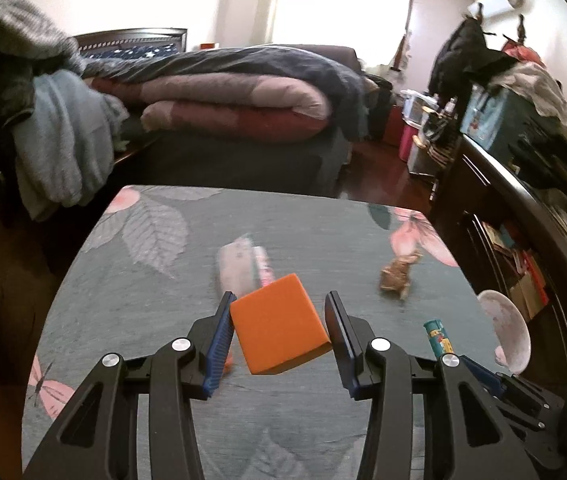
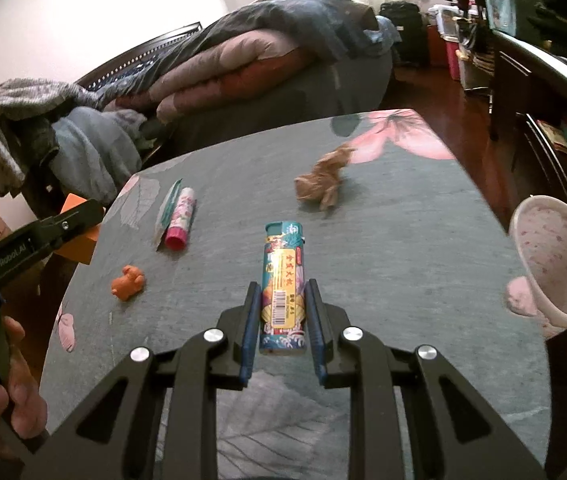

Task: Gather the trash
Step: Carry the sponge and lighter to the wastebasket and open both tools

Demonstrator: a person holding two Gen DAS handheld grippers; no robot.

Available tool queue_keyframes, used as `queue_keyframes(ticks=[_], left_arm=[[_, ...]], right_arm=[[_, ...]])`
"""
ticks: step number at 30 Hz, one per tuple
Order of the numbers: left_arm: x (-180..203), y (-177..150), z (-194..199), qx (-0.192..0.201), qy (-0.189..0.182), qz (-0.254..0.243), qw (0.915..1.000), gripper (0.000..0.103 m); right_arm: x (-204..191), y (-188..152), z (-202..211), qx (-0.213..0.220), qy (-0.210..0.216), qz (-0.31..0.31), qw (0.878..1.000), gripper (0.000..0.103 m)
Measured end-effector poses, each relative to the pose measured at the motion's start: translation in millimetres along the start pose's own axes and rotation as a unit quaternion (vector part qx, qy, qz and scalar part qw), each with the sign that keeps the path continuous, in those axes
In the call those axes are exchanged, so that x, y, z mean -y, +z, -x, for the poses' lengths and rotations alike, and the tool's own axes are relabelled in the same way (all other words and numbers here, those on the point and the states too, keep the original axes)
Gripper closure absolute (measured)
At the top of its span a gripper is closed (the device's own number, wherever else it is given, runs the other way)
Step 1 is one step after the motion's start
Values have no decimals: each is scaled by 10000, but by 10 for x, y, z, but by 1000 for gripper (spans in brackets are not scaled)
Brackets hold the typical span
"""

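Observation:
My left gripper [image 1: 279, 300] holds an orange block [image 1: 279, 324] between its wide-set fingers, above the table; the left finger touches it, the right stands a little off. It also shows in the right wrist view [image 2: 79, 224] at the table's left edge. My right gripper [image 2: 281, 290] is shut on a patterned lighter [image 2: 283, 292], also seen in the left wrist view [image 1: 437, 338]. On the table lie a crumpled brown wrapper [image 2: 323, 184], a pink tube with a torn packet [image 2: 181, 216] and a small orange figure [image 2: 127, 282].
A white speckled cup [image 2: 555, 264] lies tilted at the table's right edge. The table has a grey floral cloth [image 2: 403, 240]. A bed with quilts [image 1: 223, 96] stands beyond it, a dark shelf unit [image 1: 523, 216] to the right.

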State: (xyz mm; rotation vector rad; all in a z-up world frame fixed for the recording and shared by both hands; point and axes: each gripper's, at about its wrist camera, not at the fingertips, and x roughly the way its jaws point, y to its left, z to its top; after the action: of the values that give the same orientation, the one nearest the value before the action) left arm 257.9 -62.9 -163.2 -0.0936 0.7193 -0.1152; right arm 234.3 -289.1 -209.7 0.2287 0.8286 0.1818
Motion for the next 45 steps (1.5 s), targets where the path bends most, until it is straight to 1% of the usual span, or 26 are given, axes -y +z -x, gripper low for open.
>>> queue_keyframes(ticks=[9, 17, 24, 30, 35, 41, 45], left_arm=[[599, 18, -8, 53, -296, -419, 9987, 57], [1199, 19, -149, -53, -734, -852, 9936, 57], [1795, 38, -279, -115, -1184, -1311, 9842, 57], [2324, 55, -386, -139, -1574, -1694, 9728, 57], [2757, 35, -542, -174, -1799, -1985, 9633, 57], [3262, -20, -872, -425, -2058, -2185, 9529, 57], [3522, -51, -1093, -598, -2115, -2264, 9489, 57]], right_arm=[[434, -22, 272, 302, -186, -246, 9991, 80], [972, -33, 468, 533, -455, -651, 9954, 80], [1512, -52, 628, 756, -735, -1070, 9886, 80], [1998, -68, 730, 892, -1016, -1416, 9807, 80], [2398, -96, 771, 969, -1263, -1690, 9727, 80], [2827, -89, 694, 994, -1483, -1954, 9643, 80], [3097, -88, 606, 1000, -1600, -2101, 9593, 79]])
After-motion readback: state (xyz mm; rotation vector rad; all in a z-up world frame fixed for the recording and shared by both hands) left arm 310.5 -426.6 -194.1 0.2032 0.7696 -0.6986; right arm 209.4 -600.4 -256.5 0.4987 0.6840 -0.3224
